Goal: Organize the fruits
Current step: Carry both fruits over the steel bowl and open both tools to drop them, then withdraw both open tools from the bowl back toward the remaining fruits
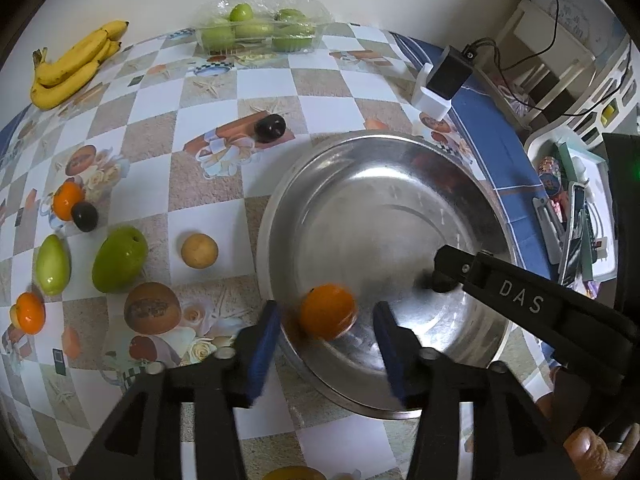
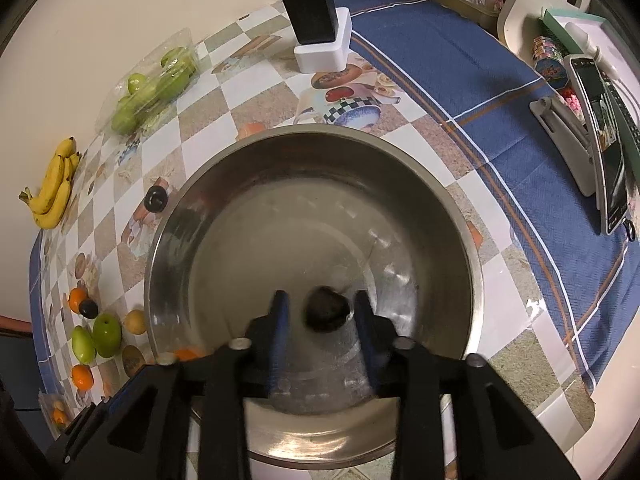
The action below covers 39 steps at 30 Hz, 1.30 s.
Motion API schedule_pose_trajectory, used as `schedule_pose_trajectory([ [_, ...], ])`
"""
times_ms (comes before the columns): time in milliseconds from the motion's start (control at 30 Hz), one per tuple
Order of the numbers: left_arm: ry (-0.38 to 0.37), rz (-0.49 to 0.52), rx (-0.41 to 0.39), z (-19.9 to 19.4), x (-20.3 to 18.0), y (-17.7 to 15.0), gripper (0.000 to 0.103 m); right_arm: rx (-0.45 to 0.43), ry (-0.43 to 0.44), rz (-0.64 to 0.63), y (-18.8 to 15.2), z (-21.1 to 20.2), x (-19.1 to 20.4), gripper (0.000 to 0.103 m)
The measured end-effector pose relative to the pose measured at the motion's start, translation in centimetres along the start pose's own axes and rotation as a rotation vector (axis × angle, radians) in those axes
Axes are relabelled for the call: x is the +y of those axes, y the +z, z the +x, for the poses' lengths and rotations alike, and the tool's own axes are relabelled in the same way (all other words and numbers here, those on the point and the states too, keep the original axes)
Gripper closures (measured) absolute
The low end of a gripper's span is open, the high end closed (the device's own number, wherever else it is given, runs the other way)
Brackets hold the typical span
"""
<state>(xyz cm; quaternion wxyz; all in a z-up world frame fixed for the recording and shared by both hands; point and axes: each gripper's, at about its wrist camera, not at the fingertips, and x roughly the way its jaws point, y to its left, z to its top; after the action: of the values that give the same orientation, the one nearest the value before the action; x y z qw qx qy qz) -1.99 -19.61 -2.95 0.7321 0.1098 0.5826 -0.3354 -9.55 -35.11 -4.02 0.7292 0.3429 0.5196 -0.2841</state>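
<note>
A large steel bowl (image 1: pixel 280 200) (image 2: pixel 168 220) sits on the checked tablecloth. My left gripper (image 1: pixel 326 332) hangs over the bowl's near left side. A blurred orange (image 1: pixel 328 312) lies between its blue pads, with a gap on each side. My right gripper (image 2: pixel 320 316) points down into the bowl. A dark plum (image 2: pixel 326 308), blurred, is between its pads and not clamped. A finger (image 1: pixel 452 264) of the right gripper reaches in from the right in the left wrist view. Both grippers are open.
Left of the bowl lie two green mangoes (image 1: pixel 120 260), a tan round fruit (image 1: pixel 199 251), oranges (image 1: pixel 68 200), dark plums (image 1: pixel 271 128), bananas (image 1: pixel 72 64) and a clear box of green fruit (image 1: pixel 260 28). A black charger on a white box (image 2: pixel 316 20) stands behind; a phone on a stand (image 2: pixel 600 140) is at right.
</note>
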Motion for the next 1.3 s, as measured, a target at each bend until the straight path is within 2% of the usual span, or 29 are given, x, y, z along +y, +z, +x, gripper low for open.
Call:
schedule_pose_trajectory([
  [167,-0.004,-0.006,-0.026,-1.1,0.1,0.3,0.048,-0.025,0.01,-0.008,0.2,-0.9,0.2,0.057],
  [300,0.03,-0.044,-0.035,-1.6,1.3,0.6,0.039,-0.049,0.014,-0.014,0.3,-1.7,0.3,0.056],
  [400,0.109,-0.099,-0.031,-1.6,3.2,0.8,0.034,-0.053,0.009,-0.018,0.4,-1.8,0.4,0.052],
  [433,0.154,-0.124,-0.028,-1.6,4.1,0.8,0.033,-0.05,0.006,-0.021,0.4,-1.8,0.4,0.051],
  [567,0.252,-0.204,-0.018,-1.7,7.2,0.7,0.024,-0.023,-0.005,-0.04,0.1,-1.0,1.0,0.051],
  [833,0.356,-0.31,-0.027,-2.8,12.9,-0.1,0.019,0.005,0.008,-0.17,-1.7,-0.3,4.7,0.05],
  [900,0.363,-0.324,-0.033,-3.1,13.6,-0.1,0.01,0.005,0.013,-0.2,-2.0,-0.3,5.5,0.049],
  [1000,0.365,-0.342,-0.048,-3.7,14.4,-0.2,0.009,0.004,0.012,-0.221,-2.2,-0.3,6.2,0.046],
  [1067,0.369,-0.352,-0.055,-3.9,14.8,-0.1,0.006,0.003,0.012,-0.222,-2.3,-0.2,6.2,0.039],
  [1100,0.373,-0.357,-0.058,-4.0,15.0,-0.1,0.0,0.001,0.011,-0.221,-2.3,-0.3,6.2,0.038],
  [1200,0.384,-0.368,-0.07,-4.1,15.7,-0.2,0.0,-0.013,0.005,-0.222,-2.2,-0.2,6.1,0.016],
  [1300,0.383,-0.376,-0.07,-4.0,16.0,-0.3,0.0,-0.022,0.008,-0.224,-2.3,-0.1,6.0,0.011],
])
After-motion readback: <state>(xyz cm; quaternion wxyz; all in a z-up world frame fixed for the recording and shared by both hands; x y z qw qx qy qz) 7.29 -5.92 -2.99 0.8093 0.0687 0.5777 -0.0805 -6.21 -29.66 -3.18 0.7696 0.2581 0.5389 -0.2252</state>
